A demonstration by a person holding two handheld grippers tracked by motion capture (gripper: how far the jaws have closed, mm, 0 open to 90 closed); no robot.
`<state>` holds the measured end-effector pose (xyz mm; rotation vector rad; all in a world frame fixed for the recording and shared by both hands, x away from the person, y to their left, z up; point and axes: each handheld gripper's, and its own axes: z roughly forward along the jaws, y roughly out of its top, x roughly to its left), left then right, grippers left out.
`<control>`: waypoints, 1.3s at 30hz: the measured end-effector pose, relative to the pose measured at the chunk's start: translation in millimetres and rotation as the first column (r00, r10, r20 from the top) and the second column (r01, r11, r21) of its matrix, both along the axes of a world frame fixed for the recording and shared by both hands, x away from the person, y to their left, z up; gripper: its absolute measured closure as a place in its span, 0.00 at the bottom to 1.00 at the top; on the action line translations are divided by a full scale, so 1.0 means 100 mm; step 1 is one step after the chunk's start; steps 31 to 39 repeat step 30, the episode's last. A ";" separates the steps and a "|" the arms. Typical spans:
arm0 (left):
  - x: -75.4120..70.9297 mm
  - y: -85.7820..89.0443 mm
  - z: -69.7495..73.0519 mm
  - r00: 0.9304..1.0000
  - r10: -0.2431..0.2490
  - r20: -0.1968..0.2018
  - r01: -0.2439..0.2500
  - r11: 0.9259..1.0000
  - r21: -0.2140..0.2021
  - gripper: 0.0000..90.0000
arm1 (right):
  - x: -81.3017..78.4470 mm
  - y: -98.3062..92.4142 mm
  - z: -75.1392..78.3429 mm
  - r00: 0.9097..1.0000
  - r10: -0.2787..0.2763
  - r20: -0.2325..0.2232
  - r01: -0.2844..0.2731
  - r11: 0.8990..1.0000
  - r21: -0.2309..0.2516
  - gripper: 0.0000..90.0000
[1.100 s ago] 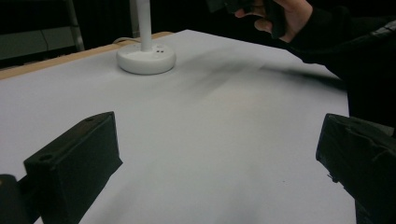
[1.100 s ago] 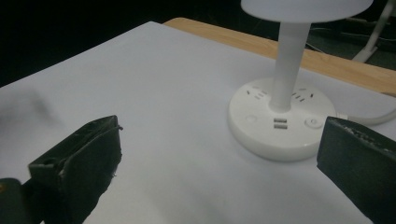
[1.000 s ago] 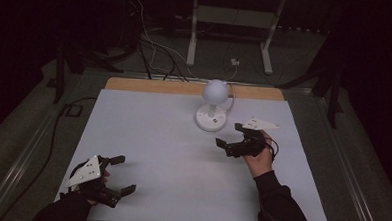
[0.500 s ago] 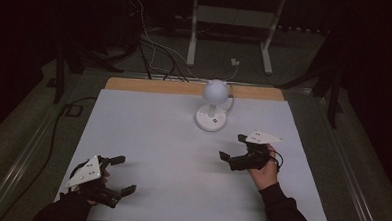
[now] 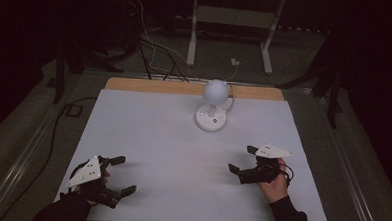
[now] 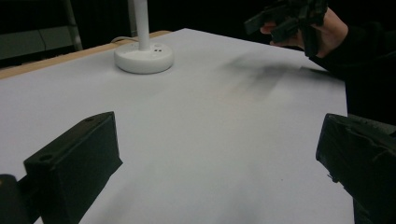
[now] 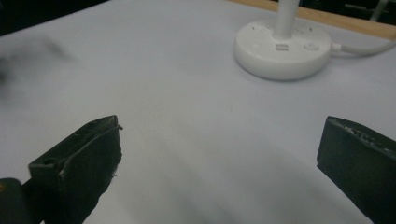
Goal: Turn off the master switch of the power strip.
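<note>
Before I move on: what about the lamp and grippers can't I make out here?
- Lamp head: cut off by both gripper views' top edges.
- Base buttons: too small to read.
- Whether the lamp is on: unclear.
- Right gripper: blurred, top cropped in left gripper view.

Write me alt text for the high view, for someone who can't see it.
Seen from above, a person holds an open two-jaw tool in each hand over a white table: the left tool near the front left corner, the right tool at the front right. A small white globe lamp stands near the far edge, untouched.
</note>
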<state>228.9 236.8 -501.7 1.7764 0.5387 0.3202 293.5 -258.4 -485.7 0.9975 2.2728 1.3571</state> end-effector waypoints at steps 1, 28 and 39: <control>0.00 0.00 0.00 1.000 0.000 0.000 0.000 1.000 0.000 0.00 | -0.02 -0.03 -0.02 1.000 -0.004 0.002 0.004 1.000 -0.004 0.00; 0.00 -0.01 0.00 1.000 -0.001 -0.003 0.001 1.000 0.001 0.00 | -0.24 -0.44 -0.31 0.992 -0.106 -0.070 0.102 0.993 -0.067 0.00; 0.00 -0.01 0.00 1.000 -0.001 -0.003 0.001 1.000 0.000 0.00 | -0.24 -0.44 -0.31 0.992 -0.105 -0.071 0.100 0.992 -0.072 0.00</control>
